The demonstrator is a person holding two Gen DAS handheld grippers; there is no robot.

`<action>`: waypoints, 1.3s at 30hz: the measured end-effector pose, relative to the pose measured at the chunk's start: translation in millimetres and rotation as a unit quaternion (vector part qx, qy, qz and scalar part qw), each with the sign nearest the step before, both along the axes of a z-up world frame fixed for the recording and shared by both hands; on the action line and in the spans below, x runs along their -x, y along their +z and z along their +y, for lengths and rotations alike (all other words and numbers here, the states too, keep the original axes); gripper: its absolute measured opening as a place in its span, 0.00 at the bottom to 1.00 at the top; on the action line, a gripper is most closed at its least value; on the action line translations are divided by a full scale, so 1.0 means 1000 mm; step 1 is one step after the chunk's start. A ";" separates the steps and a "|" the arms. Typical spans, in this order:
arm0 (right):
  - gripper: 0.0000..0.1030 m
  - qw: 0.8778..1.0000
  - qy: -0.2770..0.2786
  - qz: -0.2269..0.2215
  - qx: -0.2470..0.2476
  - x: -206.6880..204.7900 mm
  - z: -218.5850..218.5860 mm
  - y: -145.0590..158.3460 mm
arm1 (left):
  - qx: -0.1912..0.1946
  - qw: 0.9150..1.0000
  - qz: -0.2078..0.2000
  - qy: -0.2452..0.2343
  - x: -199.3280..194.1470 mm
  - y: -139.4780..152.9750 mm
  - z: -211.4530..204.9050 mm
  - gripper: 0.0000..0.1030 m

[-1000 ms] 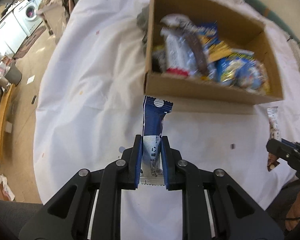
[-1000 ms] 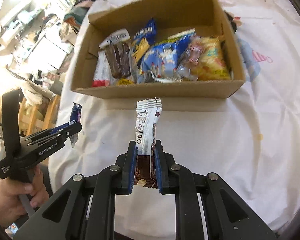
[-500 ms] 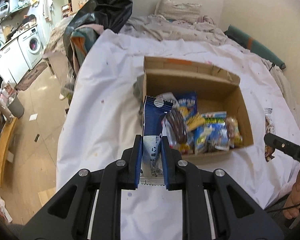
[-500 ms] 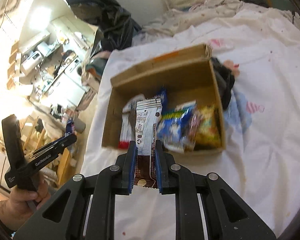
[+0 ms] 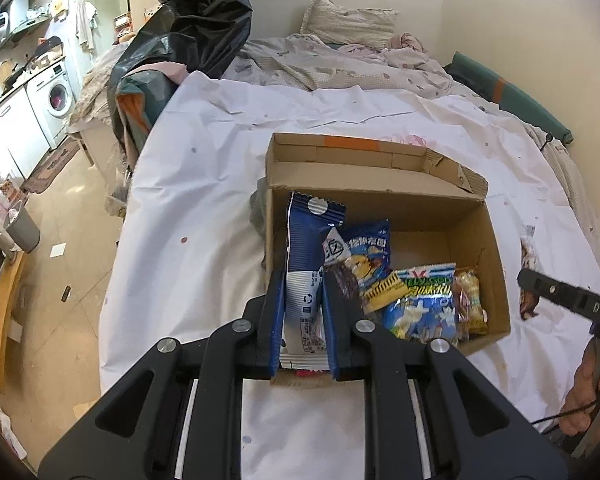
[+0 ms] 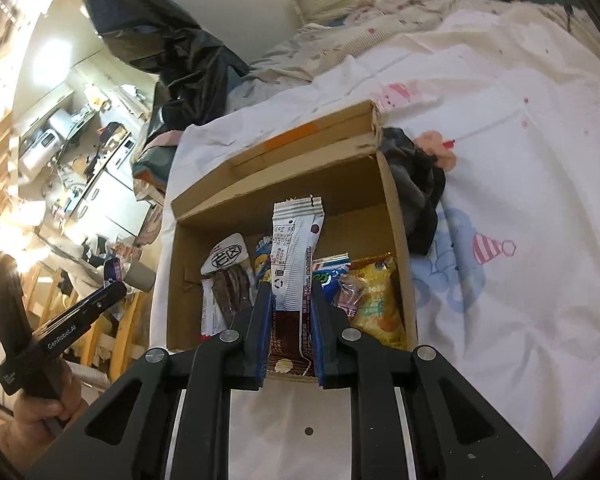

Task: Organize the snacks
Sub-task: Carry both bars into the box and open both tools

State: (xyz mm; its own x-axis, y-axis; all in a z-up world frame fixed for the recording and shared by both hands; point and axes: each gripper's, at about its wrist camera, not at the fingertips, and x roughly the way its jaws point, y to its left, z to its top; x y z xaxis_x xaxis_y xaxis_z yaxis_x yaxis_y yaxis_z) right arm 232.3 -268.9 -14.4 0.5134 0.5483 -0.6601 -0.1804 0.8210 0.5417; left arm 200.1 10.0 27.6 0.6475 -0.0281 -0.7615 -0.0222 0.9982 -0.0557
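Two snacks held above the cardboard box (image 5: 494,256)

Left gripper (image 5: 303,316) clamps a blue-and-white wrapper (image 5: 306,256); right gripper (image 6: 287,324) pinches a brown-and-white bar (image 6: 292,268).

Both cameras ride just behind their fingers and look forward and down from above the near edge of the cardboard box (image 5: 476,236). The left wrist view sits toward the box's left end, with the box spreading to 1 o'clock and the washing machine (image 5: 58,94) far off at 10 o'clock. The right wrist view hangs nearer the middle, box (image 6: 396,216) at 12 o'clock. Both share the box and white sheet (image 5: 204,184).
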 end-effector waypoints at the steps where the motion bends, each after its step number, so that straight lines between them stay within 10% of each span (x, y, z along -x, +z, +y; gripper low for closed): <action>1: 0.18 1.000 -0.003 0.002 0.002 -0.002 0.001 -0.002 | 0.000 1.000 0.001 -0.004 -0.005 -0.004 -0.002 0.14; 8: 0.18 0.999 -0.001 0.037 -0.005 -0.012 0.014 -0.023 | 0.061 0.995 -0.001 -0.076 -0.017 -0.033 -0.018 0.15; 29: 0.21 0.994 0.038 0.096 -0.028 -0.027 0.063 -0.057 | 0.091 0.991 0.072 -0.069 -0.038 -0.070 -0.032 0.17; 36: 0.25 0.994 0.030 0.098 -0.033 -0.028 0.053 -0.057 | 0.082 0.992 0.075 -0.067 -0.036 -0.067 -0.030 0.56; 39: 0.59 0.995 0.031 0.092 -0.039 -0.027 0.050 -0.053 | 0.074 0.994 0.065 -0.055 -0.034 -0.064 -0.027 0.76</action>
State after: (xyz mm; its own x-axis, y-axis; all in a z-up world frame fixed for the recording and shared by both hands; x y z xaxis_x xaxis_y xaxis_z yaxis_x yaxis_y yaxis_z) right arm 259.3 -219.1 -67.7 0.3515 0.6280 -0.6943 -0.1212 0.7659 0.6315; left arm 234.2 -16.8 -36.1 0.5314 -0.2119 -0.8202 0.0710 0.9759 -0.2062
